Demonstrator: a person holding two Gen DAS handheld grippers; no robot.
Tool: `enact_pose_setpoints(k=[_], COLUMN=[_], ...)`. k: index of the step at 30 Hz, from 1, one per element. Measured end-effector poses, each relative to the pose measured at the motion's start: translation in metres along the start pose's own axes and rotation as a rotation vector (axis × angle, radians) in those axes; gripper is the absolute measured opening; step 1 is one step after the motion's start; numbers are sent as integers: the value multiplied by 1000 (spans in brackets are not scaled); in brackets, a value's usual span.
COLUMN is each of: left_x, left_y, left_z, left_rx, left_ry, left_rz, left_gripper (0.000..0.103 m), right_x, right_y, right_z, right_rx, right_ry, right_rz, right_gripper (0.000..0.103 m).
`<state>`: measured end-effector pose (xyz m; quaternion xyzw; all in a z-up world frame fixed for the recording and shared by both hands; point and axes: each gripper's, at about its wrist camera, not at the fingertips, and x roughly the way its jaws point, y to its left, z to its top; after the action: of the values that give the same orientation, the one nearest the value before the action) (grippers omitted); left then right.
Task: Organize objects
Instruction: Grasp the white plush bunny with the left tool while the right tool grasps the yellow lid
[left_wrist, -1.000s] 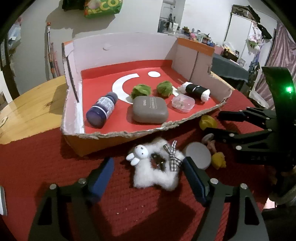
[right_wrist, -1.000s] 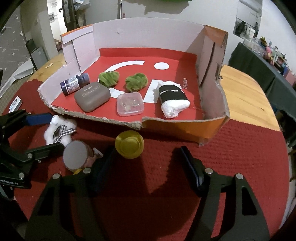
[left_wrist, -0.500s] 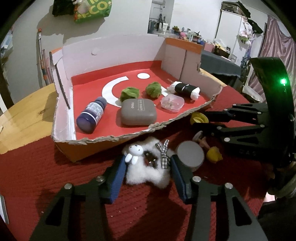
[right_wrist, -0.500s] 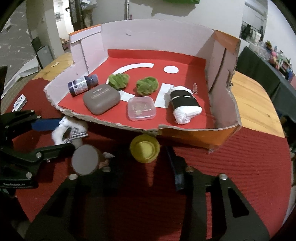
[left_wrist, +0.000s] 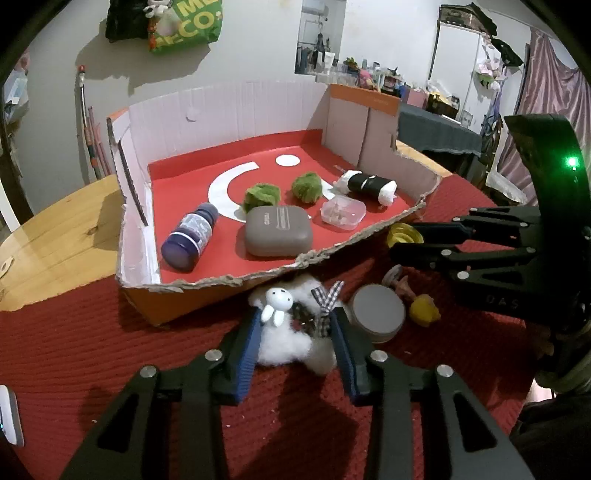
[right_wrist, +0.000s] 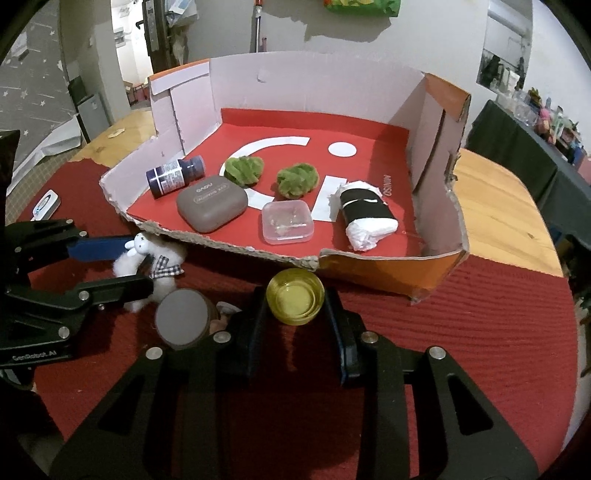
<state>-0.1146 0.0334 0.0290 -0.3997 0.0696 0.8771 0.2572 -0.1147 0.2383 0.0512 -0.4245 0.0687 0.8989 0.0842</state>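
Fingers of my left gripper (left_wrist: 295, 332) have just been closing and now squeeze the fluffy white toy (left_wrist: 291, 332). My right gripper (right_wrist: 295, 314) has just clamped on the yellow cap (right_wrist: 294, 301), beside the cardboard box (right_wrist: 373, 269)

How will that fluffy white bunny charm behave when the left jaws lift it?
Probably squashy: the fluffy white bunny charm looks like loose fur and already bulges between the left gripper jaws, which have just been closing on it. Likely very light. The checked bow and small bunny head may flop or dangle.
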Motion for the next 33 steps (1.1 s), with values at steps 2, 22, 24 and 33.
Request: enact_pose_setpoints(k=[2, 22, 24, 33], left_x=[-3, -10, -11, -27], left_y=[0, 7, 7, 4], left_z=[0, -1, -2, -3], left_rx=[-3, -32, -35, -45], left_ry=[-4, -10, -11, -41], left_rz=[-2, -7, -7, -17], left_gripper=[35, 11, 11, 10], right_x=[-2, -9, -10, -25], right_y=[0, -2, -2, -3], right_z=[0, -2, -2, -5], right_rx=[1, 13, 15, 21], right_ry=[-2, -17, -20, -45], right_rz=[2, 11, 11, 10], right_gripper=[29, 29, 29, 29])
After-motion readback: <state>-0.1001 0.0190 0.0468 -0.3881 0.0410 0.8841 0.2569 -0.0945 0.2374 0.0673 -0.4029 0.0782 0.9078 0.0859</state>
